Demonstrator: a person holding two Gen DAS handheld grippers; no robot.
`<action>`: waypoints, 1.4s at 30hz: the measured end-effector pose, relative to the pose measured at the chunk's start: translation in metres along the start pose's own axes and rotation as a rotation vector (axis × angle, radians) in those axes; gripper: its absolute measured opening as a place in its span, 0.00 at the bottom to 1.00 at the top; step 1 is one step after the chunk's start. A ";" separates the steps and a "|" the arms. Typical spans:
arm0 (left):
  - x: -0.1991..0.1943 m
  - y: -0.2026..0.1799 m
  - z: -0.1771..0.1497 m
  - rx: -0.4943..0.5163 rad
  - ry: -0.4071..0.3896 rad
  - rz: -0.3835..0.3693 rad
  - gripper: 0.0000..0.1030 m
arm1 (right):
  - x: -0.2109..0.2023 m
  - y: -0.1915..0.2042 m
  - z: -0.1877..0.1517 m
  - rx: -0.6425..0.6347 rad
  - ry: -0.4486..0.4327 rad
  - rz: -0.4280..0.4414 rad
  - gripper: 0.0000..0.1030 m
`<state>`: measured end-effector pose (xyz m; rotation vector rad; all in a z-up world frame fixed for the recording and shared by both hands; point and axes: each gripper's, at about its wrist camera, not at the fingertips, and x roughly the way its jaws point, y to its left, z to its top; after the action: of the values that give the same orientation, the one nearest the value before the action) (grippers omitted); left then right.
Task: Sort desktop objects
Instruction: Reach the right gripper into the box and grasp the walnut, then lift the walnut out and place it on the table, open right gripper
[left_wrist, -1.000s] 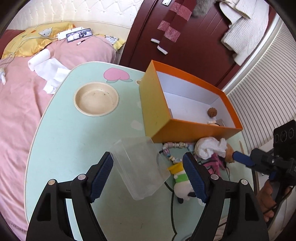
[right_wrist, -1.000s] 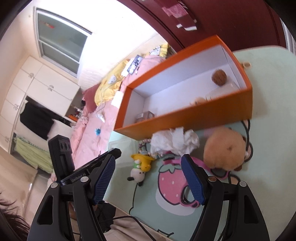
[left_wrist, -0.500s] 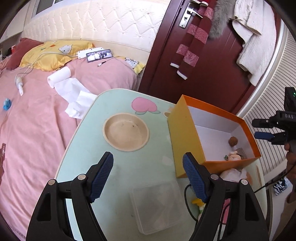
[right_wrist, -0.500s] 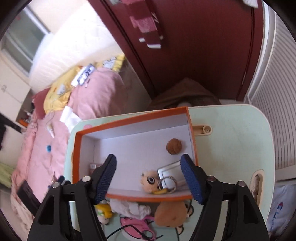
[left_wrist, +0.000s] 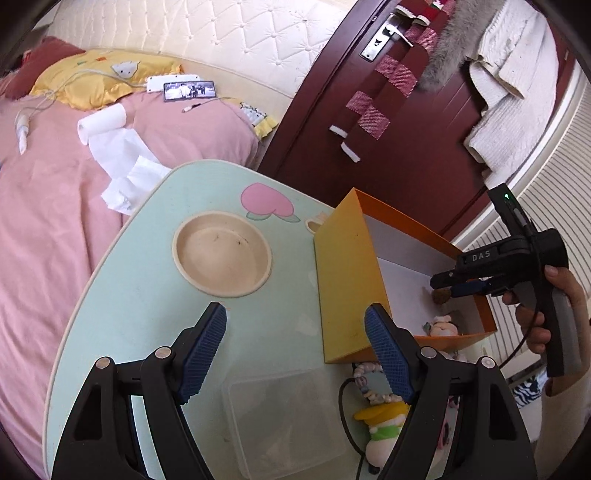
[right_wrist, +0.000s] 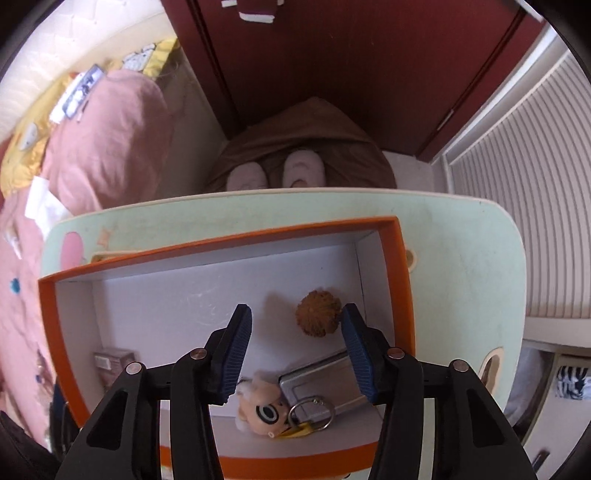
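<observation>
Right gripper now over box

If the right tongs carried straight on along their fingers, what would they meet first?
Probably the white floor of the orange cardboard box, just left of the brown wrinkled nut. The right tongs are closing with nothing gripped; depth is uncertain.

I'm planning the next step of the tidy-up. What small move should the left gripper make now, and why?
Probably ease the left gripper down and back toward the clear plastic container on the table: its jaws stand wide with nothing between them, and the container lies just below them. The right gripper, jaws closing on nothing, is busy above the orange box.
</observation>
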<state>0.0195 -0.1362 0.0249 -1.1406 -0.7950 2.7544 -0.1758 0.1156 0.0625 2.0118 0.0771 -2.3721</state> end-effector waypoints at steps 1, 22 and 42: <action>-0.001 0.002 0.000 -0.005 -0.002 0.000 0.75 | 0.003 0.004 0.001 -0.015 0.006 -0.024 0.36; -0.014 0.003 -0.005 -0.005 -0.003 0.079 0.75 | -0.080 0.017 -0.066 -0.190 -0.192 0.423 0.27; -0.034 -0.050 0.015 0.186 -0.064 0.088 0.75 | -0.013 0.049 -0.163 -0.280 -0.150 0.497 0.29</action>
<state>0.0270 -0.1078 0.0791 -1.0812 -0.4920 2.8762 -0.0107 0.0760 0.0475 1.5092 -0.0811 -2.0519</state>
